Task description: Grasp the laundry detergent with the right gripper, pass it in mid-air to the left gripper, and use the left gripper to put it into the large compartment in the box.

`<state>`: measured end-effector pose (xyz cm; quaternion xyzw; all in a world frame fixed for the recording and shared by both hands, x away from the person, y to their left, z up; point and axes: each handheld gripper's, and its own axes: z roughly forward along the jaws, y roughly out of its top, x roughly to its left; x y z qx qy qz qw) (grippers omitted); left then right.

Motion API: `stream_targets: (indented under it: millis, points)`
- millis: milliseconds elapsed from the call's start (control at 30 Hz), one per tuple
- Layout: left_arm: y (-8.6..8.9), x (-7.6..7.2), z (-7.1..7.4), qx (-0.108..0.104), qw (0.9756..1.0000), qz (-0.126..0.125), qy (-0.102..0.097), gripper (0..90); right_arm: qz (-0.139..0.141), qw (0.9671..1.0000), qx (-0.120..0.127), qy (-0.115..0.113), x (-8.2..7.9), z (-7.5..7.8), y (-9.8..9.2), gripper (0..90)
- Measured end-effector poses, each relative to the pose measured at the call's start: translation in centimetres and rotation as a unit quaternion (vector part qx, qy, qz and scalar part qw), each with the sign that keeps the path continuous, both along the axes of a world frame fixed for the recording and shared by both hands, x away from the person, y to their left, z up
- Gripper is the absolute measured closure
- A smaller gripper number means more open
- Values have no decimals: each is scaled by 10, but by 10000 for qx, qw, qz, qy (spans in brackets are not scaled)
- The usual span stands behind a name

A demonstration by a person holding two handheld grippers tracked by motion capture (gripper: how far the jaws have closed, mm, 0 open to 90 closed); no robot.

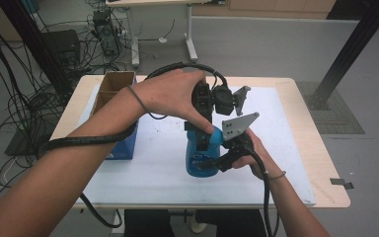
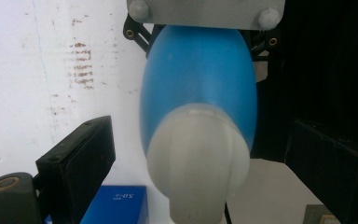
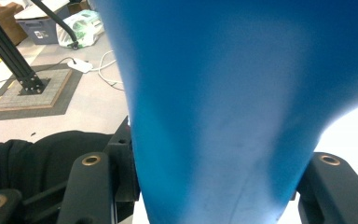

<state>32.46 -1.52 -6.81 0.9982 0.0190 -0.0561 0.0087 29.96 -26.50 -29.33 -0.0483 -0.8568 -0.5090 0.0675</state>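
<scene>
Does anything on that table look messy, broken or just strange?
Only the white mat: rusty brown smudges stain it beside the blue bottle. The bottle stands upright and looks intact, clamped by the right gripper; the left gripper sits around its pale cap.

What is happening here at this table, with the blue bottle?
A person works with two tongs over a white mat. The right tongs are shut on the body of the blue bottle, holding it upright. The left tongs come from above, and their jaws stand open on either side of the bottle's whitish cap. A cardboard box stands at the left.
</scene>
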Motion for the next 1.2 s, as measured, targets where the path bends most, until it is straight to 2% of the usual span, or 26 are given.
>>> stream_targets:
  millis: [433, 933, 1033, 1200]
  points:
    - [-3, -1, -10, 48, 10000, 33, 25, 92, 12, 10000, 3, -35, -1, 5, 1, 427]
    - [-8, 0, -20, 156, 9998, 65, 64, 146, 30, 10000, 41, -37, -2, 5, 1, 428]
    - [-7, 0, -21, 123, 9999, 83, 72, 149, 34, 10000, 58, -48, -1, 5, 0, 428]
    - [-8, 0, -20, 145, 9998, 68, 80, 237, 37, 10000, 41, -29, -2, 5, 1, 428]
